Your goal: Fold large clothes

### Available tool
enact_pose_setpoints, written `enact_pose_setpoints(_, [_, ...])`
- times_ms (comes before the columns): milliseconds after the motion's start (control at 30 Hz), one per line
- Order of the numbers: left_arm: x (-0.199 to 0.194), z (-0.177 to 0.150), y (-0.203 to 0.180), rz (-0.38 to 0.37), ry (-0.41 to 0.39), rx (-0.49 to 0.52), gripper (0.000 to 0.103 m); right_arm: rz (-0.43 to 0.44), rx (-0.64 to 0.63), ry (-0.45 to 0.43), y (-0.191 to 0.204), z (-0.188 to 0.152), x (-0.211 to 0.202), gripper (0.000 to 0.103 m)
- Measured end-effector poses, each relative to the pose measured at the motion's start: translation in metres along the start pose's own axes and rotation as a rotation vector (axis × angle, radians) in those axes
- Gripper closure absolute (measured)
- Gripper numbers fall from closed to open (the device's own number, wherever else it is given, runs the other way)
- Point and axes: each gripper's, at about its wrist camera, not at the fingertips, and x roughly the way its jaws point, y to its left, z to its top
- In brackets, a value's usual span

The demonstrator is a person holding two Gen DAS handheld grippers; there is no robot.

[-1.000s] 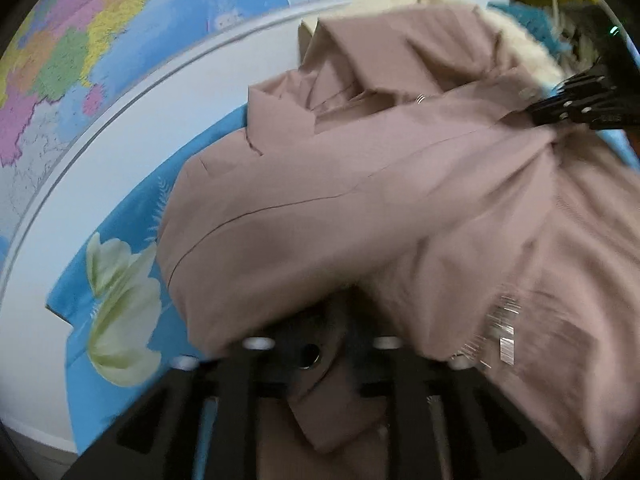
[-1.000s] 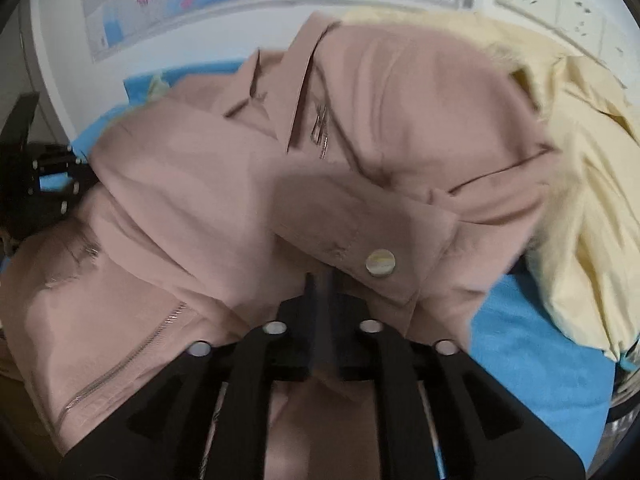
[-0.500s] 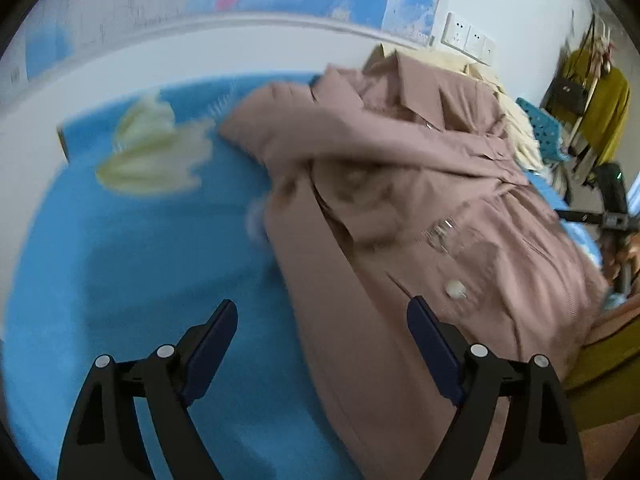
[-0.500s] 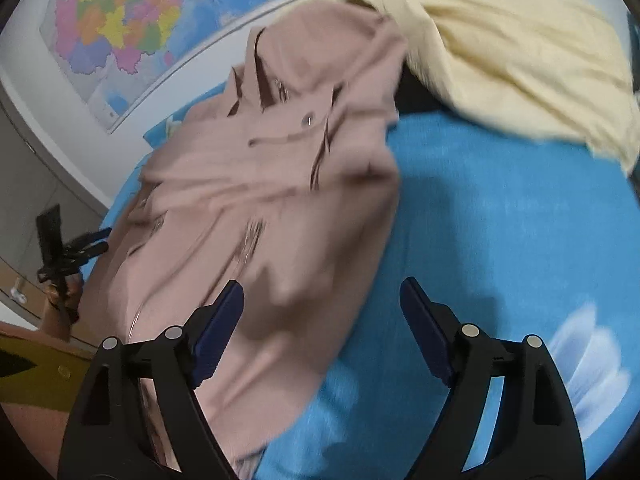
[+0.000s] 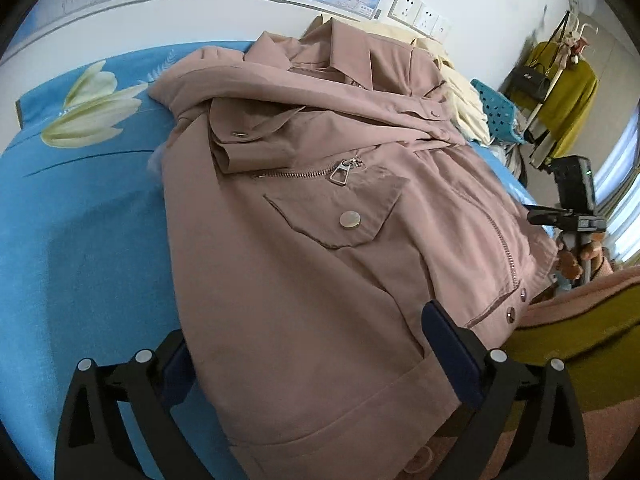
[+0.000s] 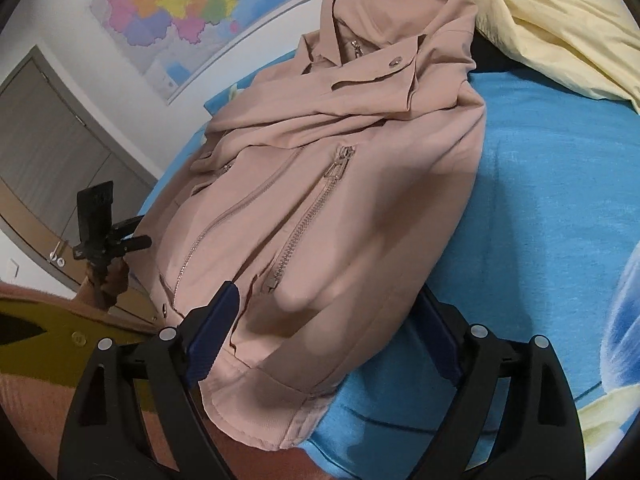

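Observation:
A dusty-pink zip jacket (image 5: 320,220) lies front up on the blue bed sheet (image 5: 80,220), its sleeves folded across the chest. My left gripper (image 5: 304,328) hangs over the hem's left corner. Its jaws are opening, with hem cloth lying between and below the fingers, unpressed. In the right wrist view the same jacket (image 6: 320,200) spreads away from my right gripper (image 6: 326,294), which is open over the hem's right corner and grips nothing. Each view shows the other gripper small at the jacket's far side, held in a hand.
A pale yellow garment (image 6: 540,20) is heaped beyond the jacket's collar. White flower prints mark the sheet (image 6: 540,200). A wall map (image 6: 180,12) hangs behind the bed. A rack with a mustard garment (image 5: 568,92) stands at the far right. The person's sleeve (image 5: 580,340) is near.
Both grippers were shut on jacket cloth a second ago. They have let go, opened wide and drawn back to the hem. The jacket now lies settled on the bed.

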Motion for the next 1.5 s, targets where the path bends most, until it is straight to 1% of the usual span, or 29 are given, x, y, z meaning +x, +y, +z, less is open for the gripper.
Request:
enact_pose_setpoints(33, [0.001,0.001,-0.001,0.002,0.002,-0.009,0.007,0.006,-0.002,0.001,0.001,0.001,0.002,0.033])
enact_pose_setpoints(67, [0.000,0.002,-0.003,0.007,0.002,-0.020,0.014,0.006,-0.008,0.010,0.004,0.001,0.005,0.043])
enact_pose_setpoints(100, [-0.001,0.003,-0.004,0.018,0.000,-0.027,0.023,0.010,-0.012,0.021,0.005,0.001,0.009,0.069])
enact_pose_setpoints(133, [-0.001,0.004,-0.005,0.030,0.000,-0.037,0.044,0.029,-0.007,0.039,0.005,0.001,0.012,0.085])
enact_pose_setpoints(167, [-0.001,0.005,-0.005,0.049,0.005,-0.057,0.070,0.038,0.000,0.049,0.004,0.000,0.015,0.086])
enact_pose_setpoints(233, [-0.005,0.008,-0.001,0.065,-0.002,-0.105,0.091,0.060,0.015,0.027,0.005,0.002,0.014,0.095])
enact_pose_setpoints(267, [-0.011,0.009,0.002,0.052,-0.023,-0.135,0.097,0.074,0.028,0.009,0.004,0.003,0.010,0.095])
enact_pose_setpoints(367, [-0.035,0.010,0.004,0.049,-0.076,-0.172,0.100,0.131,0.074,-0.088,0.005,0.006,-0.015,0.097])
enact_pose_setpoints(467, [-0.061,0.009,-0.001,0.043,-0.123,-0.177,0.100,0.165,0.075,-0.147,0.013,0.009,-0.037,0.098])
enact_pose_setpoints(567, [-0.078,0.006,-0.003,0.013,-0.139,-0.181,0.100,0.189,0.059,-0.186,0.023,0.009,-0.055,0.098])
enact_pose_setpoints(633, [-0.075,0.003,-0.007,0.065,-0.119,-0.149,0.100,0.137,0.047,-0.150,0.022,0.005,-0.051,0.098])
enact_pose_setpoints(667, [-0.066,-0.001,-0.005,0.077,-0.080,-0.145,0.099,0.129,0.066,-0.131,0.017,0.004,-0.047,0.098])
enact_pose_setpoints(767, [-0.045,-0.008,0.007,0.057,-0.010,-0.169,0.096,0.094,0.124,-0.043,-0.002,-0.006,-0.023,0.096])
enact_pose_setpoints(833, [-0.040,-0.010,0.010,0.050,-0.005,-0.164,0.092,0.075,0.129,-0.011,-0.005,-0.010,-0.015,0.087])
enact_pose_setpoints(900, [-0.037,-0.013,0.013,0.060,0.000,-0.156,0.082,0.081,0.155,0.000,-0.011,-0.013,-0.012,0.081])
enact_pose_setpoints(933, [-0.037,-0.013,0.015,0.044,0.002,-0.155,0.073,0.082,0.161,0.006,-0.013,-0.015,-0.012,0.071])
enact_pose_setpoints(1000, [-0.035,-0.013,0.015,0.037,0.011,-0.150,0.053,0.092,0.169,0.006,-0.015,-0.016,-0.014,0.056])
enact_pose_setpoints(1067, [-0.032,-0.014,0.016,-0.021,0.017,-0.144,0.027,0.107,0.156,0.023,-0.013,-0.018,-0.013,0.051])
enact_pose_setpoints(1133, [-0.027,-0.014,0.010,-0.041,0.021,-0.131,0.016,0.142,0.127,0.031,-0.009,-0.020,-0.011,0.038])
enact_pose_setpoints(1167, [-0.024,-0.014,0.006,-0.047,0.026,-0.111,0.008,0.144,0.111,0.027,-0.006,-0.019,-0.011,0.038])
enact_pose_setpoints(1233, [-0.019,-0.014,-0.003,-0.035,0.026,-0.073,0.007,0.155,0.100,0.031,-0.002,-0.019,-0.008,0.041])
enact_pose_setpoints(1267, [-0.017,-0.014,-0.008,-0.030,0.027,-0.059,0.007,0.158,0.096,0.028,-0.001,-0.019,-0.007,0.047])
enact_pose_setpoints(1300, [-0.015,-0.012,-0.012,-0.031,0.026,-0.048,0.011,0.167,0.094,0.035,0.001,-0.019,-0.003,0.066])
enact_pose_setpoints(1333, [-0.014,-0.010,-0.014,-0.034,0.024,-0.048,0.034,0.166,0.101,0.040,0.000,-0.020,-0.001,0.086])
enact_pose_setpoints(1367, [-0.011,-0.009,-0.016,-0.026,0.031,-0.058,0.061,0.176,0.118,0.042,-0.003,-0.021,0.000,0.088])
enact_pose_setpoints(1400, [-0.010,-0.007,-0.017,0.020,0.033,-0.070,0.072,0.191,0.134,0.032,-0.005,-0.023,0.000,0.091])
enact_pose_setpoints(1433, [-0.010,-0.005,-0.018,0.089,0.029,-0.070,0.096,0.196,0.141,0.017,-0.005,-0.023,-0.001,0.093])
enact_pose_setpoints(1467, [-0.013,-0.004,-0.021,0.136,0.008,-0.068,0.099,0.211,0.150,0.002,-0.004,-0.023,-0.004,0.093])
enact_pose_setpoints(1500, [-0.018,-0.003,-0.023,0.141,-0.012,-0.075,0.099,0.243,0.156,-0.026,-0.002,-0.023,-0.010,0.094])
